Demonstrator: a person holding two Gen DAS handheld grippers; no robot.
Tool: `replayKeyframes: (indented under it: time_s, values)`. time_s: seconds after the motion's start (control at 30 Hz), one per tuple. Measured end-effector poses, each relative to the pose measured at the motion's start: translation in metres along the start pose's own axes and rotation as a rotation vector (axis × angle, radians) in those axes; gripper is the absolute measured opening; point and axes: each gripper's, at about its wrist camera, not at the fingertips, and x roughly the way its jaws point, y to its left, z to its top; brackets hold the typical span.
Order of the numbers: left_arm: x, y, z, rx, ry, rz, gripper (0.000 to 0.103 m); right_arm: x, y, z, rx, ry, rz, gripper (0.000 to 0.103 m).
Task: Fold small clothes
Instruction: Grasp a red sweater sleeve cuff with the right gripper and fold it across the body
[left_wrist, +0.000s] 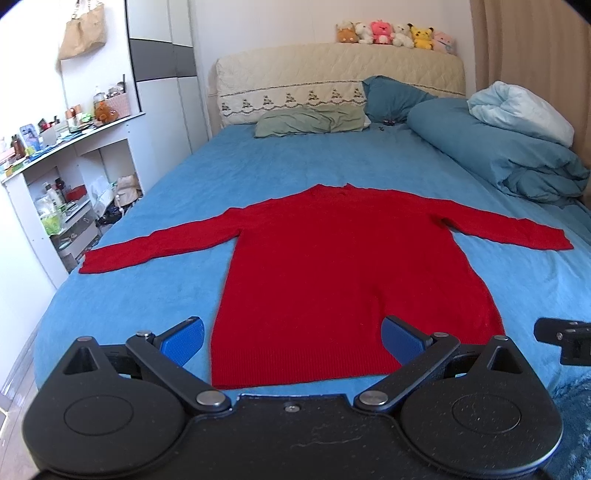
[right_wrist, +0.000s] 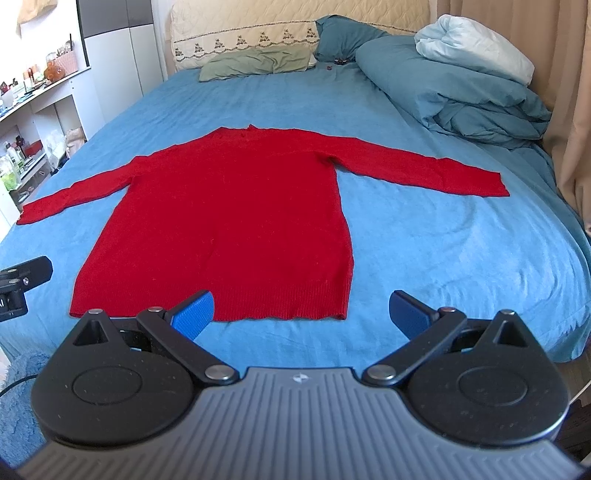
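A red long-sleeved sweater (left_wrist: 332, 266) lies flat on the blue bed sheet (left_wrist: 140, 291), both sleeves spread out, hem toward me. It also shows in the right wrist view (right_wrist: 229, 218). My left gripper (left_wrist: 291, 341) is open and empty, hovering over the hem's left part, its blue pads (left_wrist: 183, 341) wide apart. My right gripper (right_wrist: 301, 315) is open and empty just in front of the hem's right corner. Each gripper's edge shows in the other's view: the right gripper (left_wrist: 565, 341) and the left gripper (right_wrist: 20, 284).
A bundled blue duvet (left_wrist: 498, 147) and light blue blanket (left_wrist: 524, 107) lie at the bed's back right. A green pillow (left_wrist: 314, 120) rests by the headboard (left_wrist: 332, 74), plush toys (left_wrist: 395, 35) on top. Cluttered white shelves (left_wrist: 62, 177) stand left. Curtain (right_wrist: 569, 110) at right.
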Motion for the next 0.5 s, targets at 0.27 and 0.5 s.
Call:
replayKeyframes:
  time_s: [0.27, 0.5]
  values:
    - [0.0, -0.01, 0.044, 0.036, -0.05, -0.066, 0.103, -0.009, -0.015, 0.03, 0.027, -0.045, -0.018, 0.103]
    - [0.033, -0.044, 0.129, 0.14, -0.181, -0.105, 0.103, 0.007, -0.066, 0.088, 0.109, -0.105, -0.104, 0.103]
